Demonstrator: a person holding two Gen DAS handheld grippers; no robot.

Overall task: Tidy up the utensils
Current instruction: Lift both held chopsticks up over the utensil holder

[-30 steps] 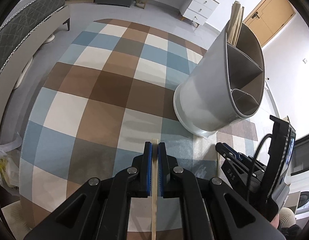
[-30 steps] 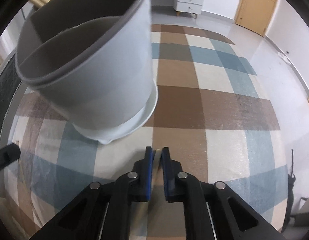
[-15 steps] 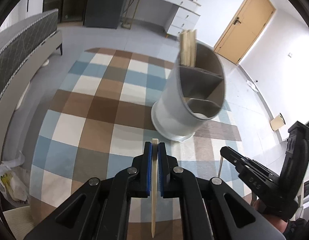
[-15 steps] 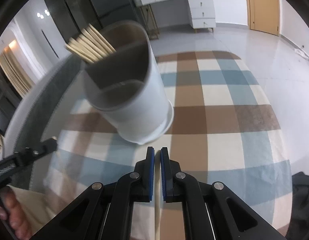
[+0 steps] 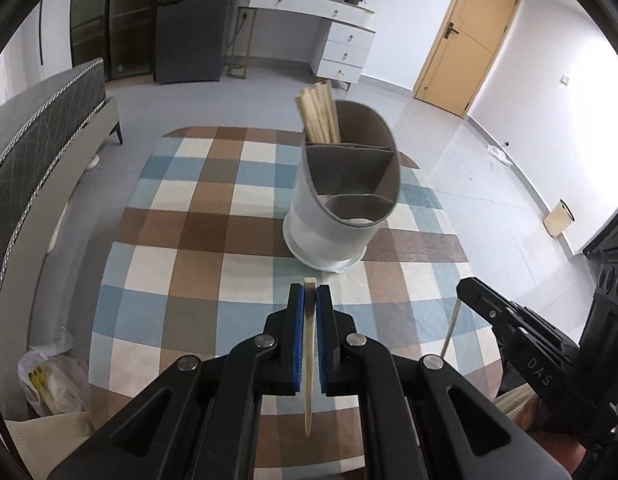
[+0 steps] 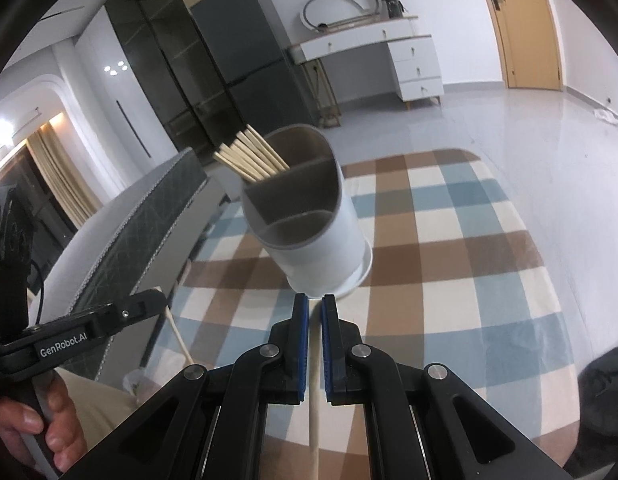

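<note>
A grey utensil holder [image 5: 343,204] with three compartments stands on the checked tablecloth [image 5: 197,264]; several wooden chopsticks [image 5: 320,114] lean out of its far compartment. My left gripper [image 5: 310,292] is shut on a wooden chopstick [image 5: 309,364] whose thin end hangs down toward me. In the right wrist view the holder [image 6: 309,224] sits just ahead, its chopsticks [image 6: 251,156] fanned to the left. My right gripper [image 6: 315,304] is shut on a pale chopstick [image 6: 315,392] that runs down between the fingers. Each gripper shows at the other view's edge: right gripper [image 5: 465,286], left gripper [image 6: 159,300].
A grey sofa [image 5: 33,148] runs along the table's left side. A white dresser [image 5: 329,36], a dark fridge [image 5: 189,20] and a wooden door [image 5: 465,40] stand far behind. A plastic bag [image 5: 49,380] lies on the floor at the left. A hand [image 6: 33,420] holds the left tool.
Both grippers have risen and drawn back from the holder, which now looks smaller and farther off. Each still clamps its chopstick, and more of the room shows.
</note>
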